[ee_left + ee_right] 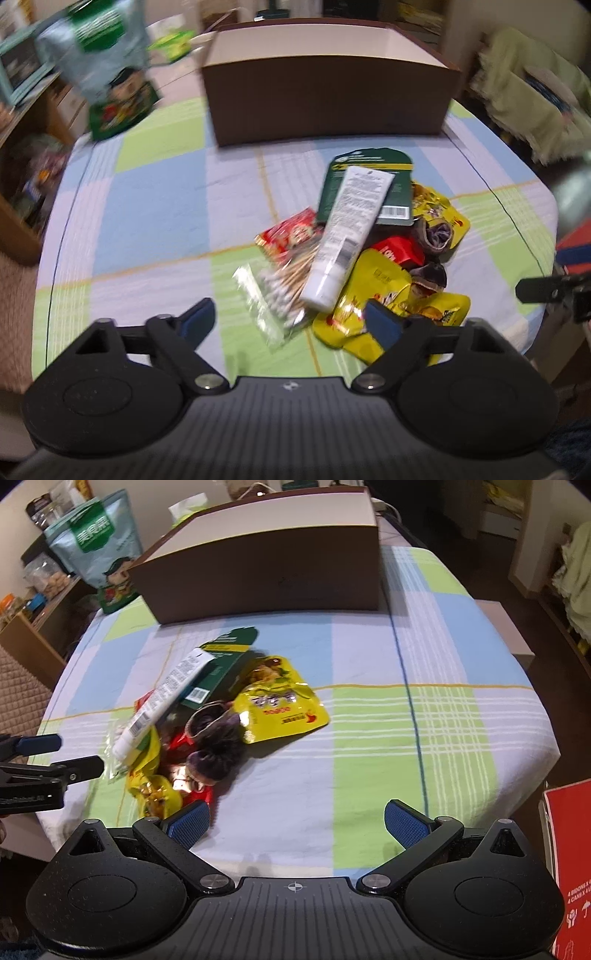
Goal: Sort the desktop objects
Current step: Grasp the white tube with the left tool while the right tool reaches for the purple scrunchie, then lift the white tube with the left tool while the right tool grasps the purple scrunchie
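Just ahead of my left hand-held gripper [286,319], jaws wide and empty, lies the white tube [343,236], long axis pointing away; my right hand-held gripper [297,821], also wide, sits farther off.

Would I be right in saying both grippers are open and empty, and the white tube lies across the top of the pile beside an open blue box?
Nearly: the box is brown, not blue, as the right wrist view shows. The rest holds: the left gripper and right gripper are open and empty, and the white tube lies across the top of the pile.
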`<state>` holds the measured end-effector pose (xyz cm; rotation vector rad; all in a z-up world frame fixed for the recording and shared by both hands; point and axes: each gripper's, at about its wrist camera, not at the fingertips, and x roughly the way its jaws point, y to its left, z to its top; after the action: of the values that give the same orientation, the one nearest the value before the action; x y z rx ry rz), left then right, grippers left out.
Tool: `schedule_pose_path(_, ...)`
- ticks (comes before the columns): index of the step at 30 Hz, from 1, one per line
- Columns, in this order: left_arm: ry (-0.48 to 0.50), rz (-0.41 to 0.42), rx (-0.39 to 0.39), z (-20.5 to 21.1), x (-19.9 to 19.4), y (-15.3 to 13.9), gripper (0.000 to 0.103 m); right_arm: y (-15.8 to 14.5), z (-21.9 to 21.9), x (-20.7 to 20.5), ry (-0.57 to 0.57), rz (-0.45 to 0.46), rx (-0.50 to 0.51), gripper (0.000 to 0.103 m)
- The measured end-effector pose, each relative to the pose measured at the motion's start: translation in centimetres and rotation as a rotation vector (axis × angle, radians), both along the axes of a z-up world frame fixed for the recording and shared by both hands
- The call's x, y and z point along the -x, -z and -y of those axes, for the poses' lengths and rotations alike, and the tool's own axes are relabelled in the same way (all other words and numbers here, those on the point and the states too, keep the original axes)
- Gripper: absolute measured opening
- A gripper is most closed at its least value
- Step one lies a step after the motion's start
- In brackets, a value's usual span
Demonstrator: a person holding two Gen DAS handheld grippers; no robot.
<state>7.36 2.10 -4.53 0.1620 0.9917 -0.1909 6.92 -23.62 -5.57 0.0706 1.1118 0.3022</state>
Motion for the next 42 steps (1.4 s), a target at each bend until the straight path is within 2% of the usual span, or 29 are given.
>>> schedule_pose_path(3, 0.058, 0.013, -0.021, 0.8, -1.1, 0.4, 0.074, 0.1, 0.7, -0.2, 0.026, -0.003, -0.003, 0.103)
schedule_pose_path(5, 0.095, 0.01, -0.023, 1.1, -1.8, 0.8, 0.064, 0.1, 1.1, -0.4, 0.045, -0.005, -0.002, 0.103)
schedule_pose_path(7, 0.126, 0.005, -0.022, 1.4, -2.5, 1.2, 0.06, 0.2, 1.4, -0.5, 0.065, -0.011, -0.001, 0.103)
schedule_pose_path(11, 0.176, -0.013, -0.019, 1.8, -3.7, 2.0, 0.045, 0.4, 2.1, -0.8, 0.104, -0.021, -0.002, 0.103)
schedule_pose_path(24, 0.311, -0.062, -0.014, 2.7, -6.3, 3.9, 0.042, 0.7, 1.7, -1.7, 0.17, -0.038, -0.006, 0.103)
schedule_pose_path(27, 0.344, -0.068, 0.004, 2.5, -6.8, 4.2, 0.028, 0.7, 1.5, -1.9, 0.183, -0.041, -0.008, 0.103)
schedule_pose_path(28, 0.348, -0.069, 0.015, 2.4, -6.9, 4.2, 0.028, 0.7, 1.4, -2.0, 0.187, -0.042, -0.008, 0.103)
schedule_pose_path(33, 0.336, -0.074, 0.082, 1.2, -7.4, 3.8, 0.027, 0.7, 0.7, -2.6, 0.203, -0.038, -0.04, 0.103)
schedule_pose_path(38, 0.305, -0.061, 0.133, -0.7, -7.7, 2.6, 0.026, 0.4, -0.2, -3.6, 0.21, -0.018, -0.115, 0.103)
schedule_pose_path(42, 0.281, -0.049, 0.173, -2.2, -7.8, 1.7, 0.026, 0.6, -1.6, -4.3, 0.166, -0.022, -0.173, 0.103)
